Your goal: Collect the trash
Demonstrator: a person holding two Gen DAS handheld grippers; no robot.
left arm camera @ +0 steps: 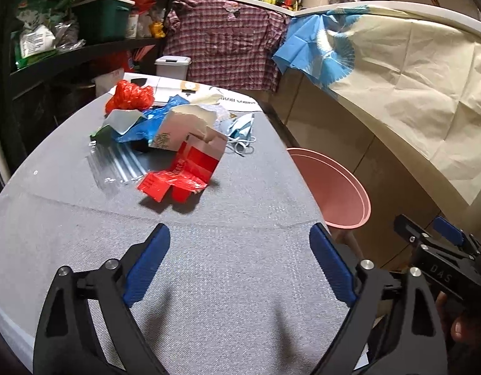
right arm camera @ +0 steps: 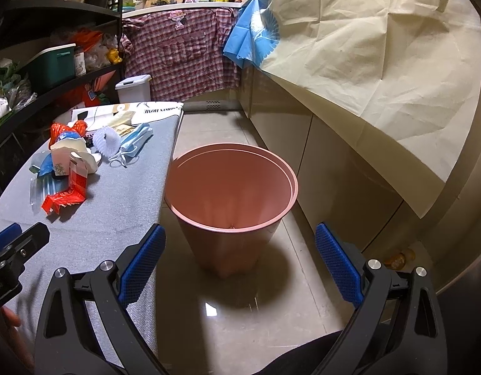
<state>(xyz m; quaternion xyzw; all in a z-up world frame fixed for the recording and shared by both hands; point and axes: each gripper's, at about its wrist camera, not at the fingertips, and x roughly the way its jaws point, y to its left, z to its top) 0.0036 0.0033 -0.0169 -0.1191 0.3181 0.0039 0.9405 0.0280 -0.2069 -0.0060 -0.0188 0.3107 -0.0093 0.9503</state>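
A heap of trash lies mid-table: a torn red and white carton [left arm camera: 184,172] [right arm camera: 68,187], a crumpled red bag [left arm camera: 129,95], blue plastic [left arm camera: 137,128], clear wrap [left arm camera: 115,165] and blue face masks [left arm camera: 240,129] [right arm camera: 135,143]. A pink bin [right arm camera: 231,200] [left arm camera: 334,187] stands on the floor beside the table's right edge. My left gripper [left arm camera: 240,259] hovers open over bare grey cloth, short of the carton, nothing between its fingers. My right gripper [right arm camera: 238,259] is open above the floor, facing the bin, with nothing in it.
The grey-clothed table [left arm camera: 224,281] has a magazine [right arm camera: 152,111] at its far end. Black shelves [left arm camera: 68,47] crowd the left. A counter draped in cream paper [right arm camera: 381,62] runs along the right. A plaid shirt [left arm camera: 227,40] hangs behind, and a small white lidded bin [right arm camera: 134,87] sits below it.
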